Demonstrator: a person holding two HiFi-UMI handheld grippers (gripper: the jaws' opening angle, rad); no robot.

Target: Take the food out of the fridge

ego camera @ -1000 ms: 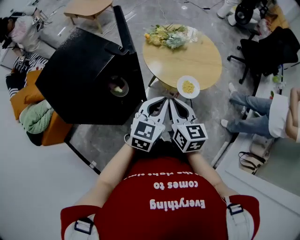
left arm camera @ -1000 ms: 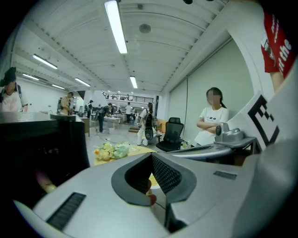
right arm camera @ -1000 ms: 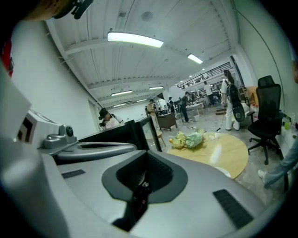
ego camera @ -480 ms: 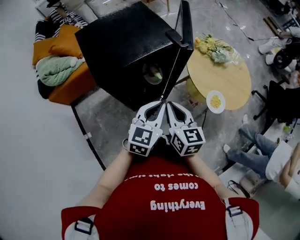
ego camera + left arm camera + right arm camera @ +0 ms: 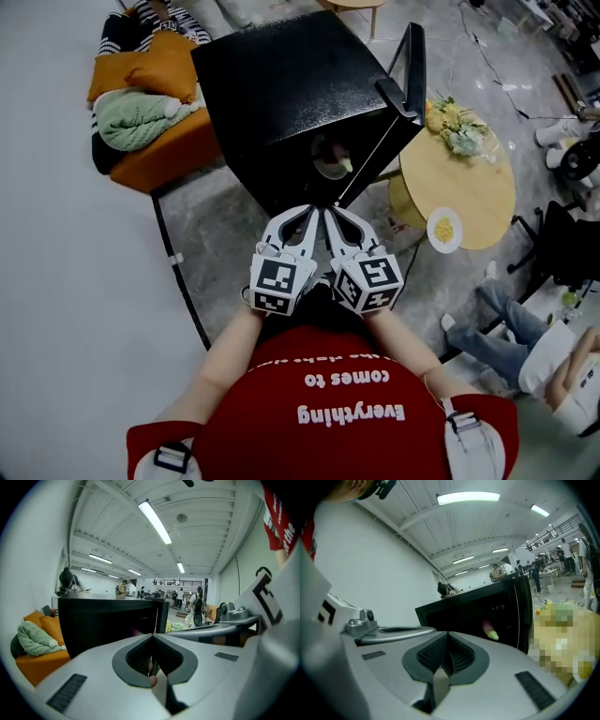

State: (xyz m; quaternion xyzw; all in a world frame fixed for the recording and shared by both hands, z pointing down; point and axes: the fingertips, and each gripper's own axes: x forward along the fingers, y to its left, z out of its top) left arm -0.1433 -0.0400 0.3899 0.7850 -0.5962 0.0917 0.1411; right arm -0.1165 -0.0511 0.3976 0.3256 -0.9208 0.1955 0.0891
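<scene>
Down from the head view: black fridge [image 5: 281, 94], door open, food [image 5: 335, 159] in a bowl inside. Plainer in the right gripper view — pink and green. Ahead of the fingertips, well apart from them. Left gripper [image 5: 152, 637] and right gripper [image 5: 448, 634] — both pressed closed, empty.

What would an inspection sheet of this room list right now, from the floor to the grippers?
Surface: grey stone-look floor; round wooden table right of the fridge.
Job's things: black fridge, door open; food inside, not taken out.
Clutter: flowers and plate of yellow food on the table.
Grippers: left gripper and right gripper both shut, empty, side by side before the fridge.
Cables: thin cable on the floor beyond the table.
Surroundings: orange sofa with green cushion; seated person at right.
</scene>
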